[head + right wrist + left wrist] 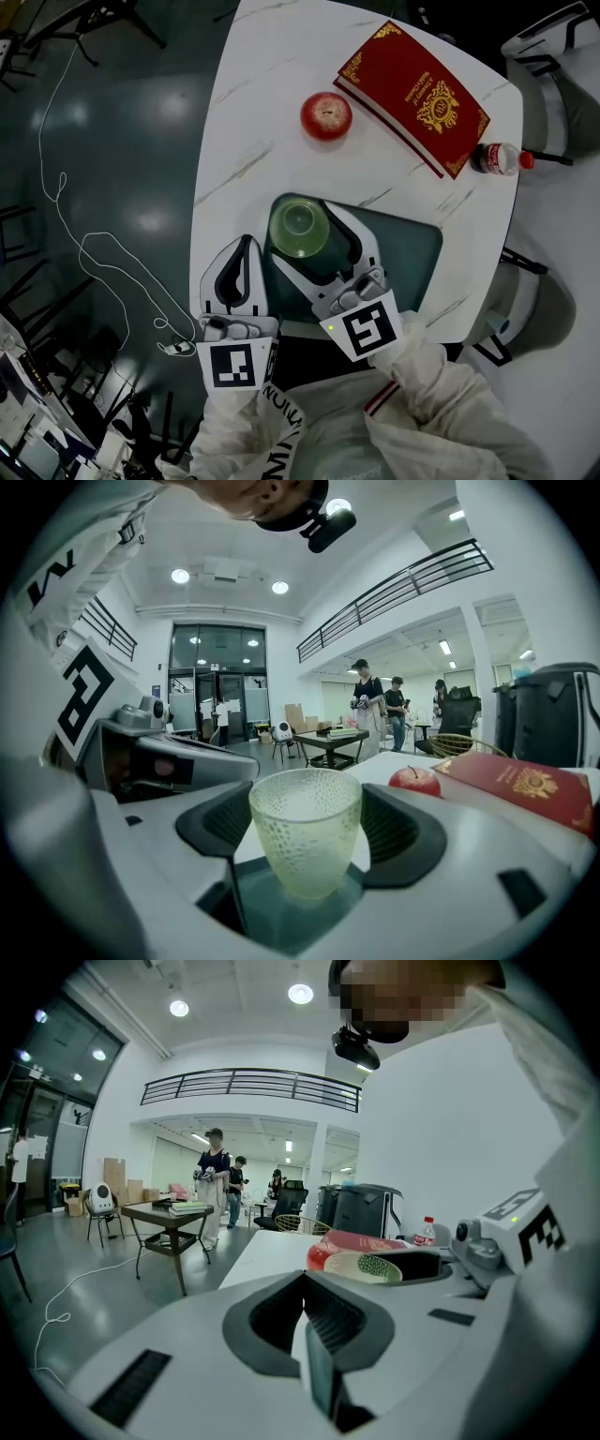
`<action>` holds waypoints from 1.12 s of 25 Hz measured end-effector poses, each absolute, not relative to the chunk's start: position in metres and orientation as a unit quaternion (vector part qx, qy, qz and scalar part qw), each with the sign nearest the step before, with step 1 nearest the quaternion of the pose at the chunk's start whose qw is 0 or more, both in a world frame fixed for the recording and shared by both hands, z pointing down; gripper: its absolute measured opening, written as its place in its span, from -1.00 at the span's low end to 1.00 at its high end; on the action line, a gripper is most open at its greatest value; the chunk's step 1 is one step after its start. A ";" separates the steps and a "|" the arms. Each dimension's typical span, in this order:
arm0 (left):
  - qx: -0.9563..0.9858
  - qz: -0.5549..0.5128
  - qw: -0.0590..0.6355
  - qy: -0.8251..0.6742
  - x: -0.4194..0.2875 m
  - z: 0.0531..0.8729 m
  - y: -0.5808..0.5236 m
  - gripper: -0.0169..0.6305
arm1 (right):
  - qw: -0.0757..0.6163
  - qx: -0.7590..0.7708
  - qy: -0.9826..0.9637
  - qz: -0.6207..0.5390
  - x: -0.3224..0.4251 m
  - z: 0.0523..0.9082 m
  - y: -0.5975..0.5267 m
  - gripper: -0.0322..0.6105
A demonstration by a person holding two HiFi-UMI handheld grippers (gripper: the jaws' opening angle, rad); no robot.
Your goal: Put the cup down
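Two grippers are held close in front of the body, both pointing away from the person over the near edge of a white marble table point(244, 122). White sleeves point(441, 394) are seen behind them at the bottom of the head view, with the forearms drawn in toward the torso.

The right gripper point(300, 230) is angled forward and slightly to the left, and its marker cube point(370, 328) is turned up toward the head camera. Its jaws are spread wide and closed on a pale green textured cup point(298, 225), which is kept upright between the pads. In the right gripper view the pads are seen pressed against both sides of the cup point(306, 836). The cup's base is seen at the surface of a dark green mat point(412, 244); whether it rests on the mat or is just above it cannot be told.

The left gripper point(248, 242) is held just left of the mat, near the table's left edge. Its jaws are brought together with nothing between them, as its own view confirms point(305, 1283).

Farther across the table a red apple point(325, 115) is seen, with a red book point(412, 94) just beside it and a small bottle point(497, 159) laid at the far right edge.
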State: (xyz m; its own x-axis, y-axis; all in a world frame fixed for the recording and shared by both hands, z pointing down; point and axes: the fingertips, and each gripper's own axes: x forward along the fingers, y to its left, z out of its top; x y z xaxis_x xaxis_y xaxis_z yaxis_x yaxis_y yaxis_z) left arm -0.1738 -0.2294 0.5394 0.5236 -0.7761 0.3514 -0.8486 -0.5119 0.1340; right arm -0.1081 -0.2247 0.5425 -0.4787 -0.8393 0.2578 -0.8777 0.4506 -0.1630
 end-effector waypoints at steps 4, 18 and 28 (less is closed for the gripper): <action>0.860 0.127 0.152 -0.471 -0.175 0.545 -0.230 -0.91 | 0.079 0.502 -0.850 0.141 -0.113 0.549 -0.227 0.22; 0.859 0.136 0.164 -0.466 -0.182 0.560 -0.233 -0.91 | 0.093 0.499 -0.850 0.142 -0.117 0.563 -0.230 0.22; 0.856 0.139 0.172 -0.466 -0.181 0.565 -0.235 -0.91 | 0.130 0.474 -0.861 0.134 -0.119 0.572 -0.225 0.22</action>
